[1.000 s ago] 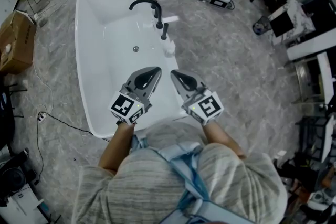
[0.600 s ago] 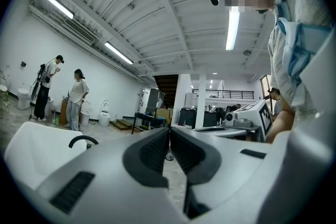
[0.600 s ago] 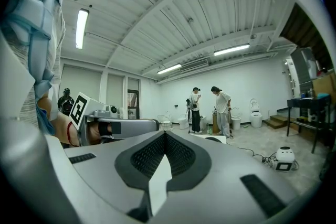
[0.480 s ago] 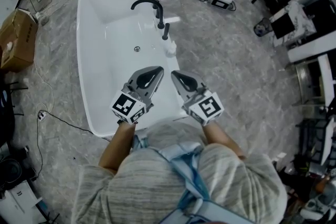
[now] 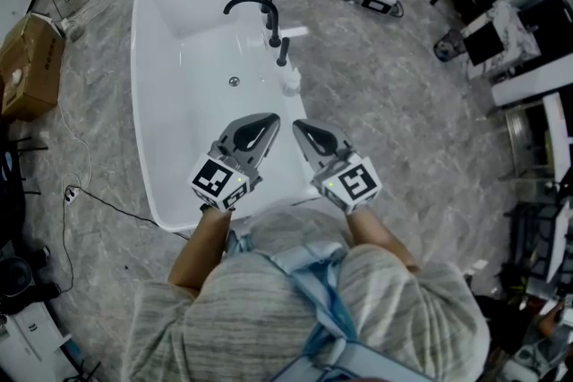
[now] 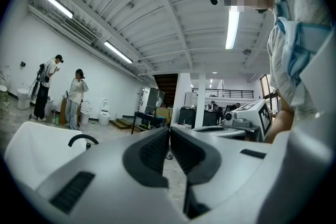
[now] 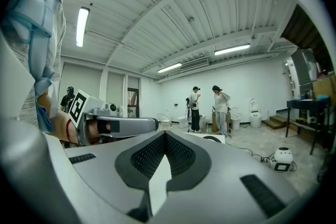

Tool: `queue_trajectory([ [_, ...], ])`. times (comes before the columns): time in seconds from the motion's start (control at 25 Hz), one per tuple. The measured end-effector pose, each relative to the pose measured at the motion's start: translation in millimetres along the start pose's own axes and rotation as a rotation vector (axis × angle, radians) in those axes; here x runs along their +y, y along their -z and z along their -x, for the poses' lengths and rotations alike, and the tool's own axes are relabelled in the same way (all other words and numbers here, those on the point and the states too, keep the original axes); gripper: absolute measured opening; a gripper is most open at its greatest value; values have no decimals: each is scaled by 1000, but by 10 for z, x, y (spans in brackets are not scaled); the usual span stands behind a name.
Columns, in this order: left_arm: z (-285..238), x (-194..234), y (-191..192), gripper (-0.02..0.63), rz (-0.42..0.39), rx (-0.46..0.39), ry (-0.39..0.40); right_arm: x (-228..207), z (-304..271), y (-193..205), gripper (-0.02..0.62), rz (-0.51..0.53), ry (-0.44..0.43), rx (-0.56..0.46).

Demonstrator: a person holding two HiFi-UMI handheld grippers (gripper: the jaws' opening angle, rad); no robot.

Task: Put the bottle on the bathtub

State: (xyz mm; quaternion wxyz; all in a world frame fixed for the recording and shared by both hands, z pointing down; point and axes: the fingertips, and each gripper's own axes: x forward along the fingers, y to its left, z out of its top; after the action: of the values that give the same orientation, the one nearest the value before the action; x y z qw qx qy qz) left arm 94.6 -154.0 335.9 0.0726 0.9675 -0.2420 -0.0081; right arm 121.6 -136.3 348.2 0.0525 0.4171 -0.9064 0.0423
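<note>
Bottle (image 5: 288, 83) on bathtub (image 5: 141, 85) rim, well beyond both clenched, empty jaws.

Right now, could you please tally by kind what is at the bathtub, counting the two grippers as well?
Bathtub: 1
Black faucet: 1
White bottle on the rim: 1
Grippers: 2, the left gripper and the right gripper, both shut and empty
Total: 5
</note>
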Motion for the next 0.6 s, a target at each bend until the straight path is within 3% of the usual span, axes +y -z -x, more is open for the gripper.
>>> queue_trajectory([
  [0.6,-13,-52,33,6,6,1,2,10,45,7,3,-6,-11,0],
])
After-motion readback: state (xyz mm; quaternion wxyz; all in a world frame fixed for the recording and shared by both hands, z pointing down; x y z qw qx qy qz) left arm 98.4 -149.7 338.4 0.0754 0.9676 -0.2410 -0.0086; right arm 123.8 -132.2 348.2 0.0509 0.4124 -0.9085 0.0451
